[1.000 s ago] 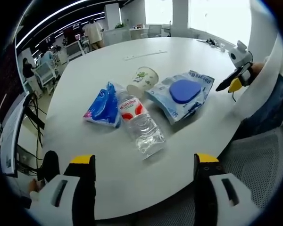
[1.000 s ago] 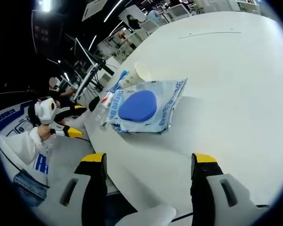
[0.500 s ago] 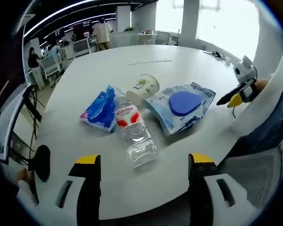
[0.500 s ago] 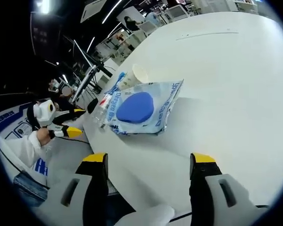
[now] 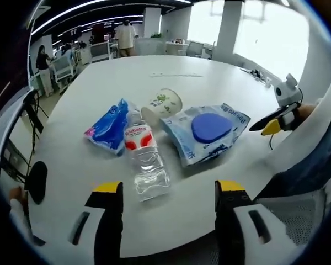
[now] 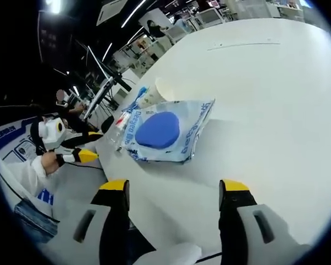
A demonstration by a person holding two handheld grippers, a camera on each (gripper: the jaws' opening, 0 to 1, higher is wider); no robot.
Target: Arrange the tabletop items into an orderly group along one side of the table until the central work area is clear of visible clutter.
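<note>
Left gripper view: left gripper (image 5: 168, 190) wide open, nothing between the yellow-tipped jaws, hovering over the near edge of the round white bench (image 5: 220, 83). Four items cluster mid-bench ahead of it. Clear water bottle (image 5: 144, 160) with red-white label lies on its side, nearest the jaws. Blue snack packet (image 5: 108, 126) lies touching the bottle's left side. Paper cup (image 5: 161, 105) tipped on its side just behind the bottle's cap end, mouth toward the right. Clear pouch with a blue disc inside (image 5: 206, 131) lies flat to the right of the bottle, corner near the cup. Right gripper (image 5: 270, 122) comes in from the right edge, held in a hand with a white sleeve, off the bench edge, apart from the pouch; its jaw gap can't be judged here. People and office desks in the background, blurred.

Right gripper view: right gripper (image 6: 174, 190) wide open, holding nothing, over the bench (image 6: 276, 99) edge. Pouch (image 6: 164, 135) lies straight ahead, nearest item. Cup (image 6: 157, 91) behind it, bottle (image 6: 120, 122) and blue packet (image 6: 138, 96) partly hidden past the pouch. Left gripper (image 6: 80, 155) visible at the left, in a hand, beyond the bench edge.
</note>
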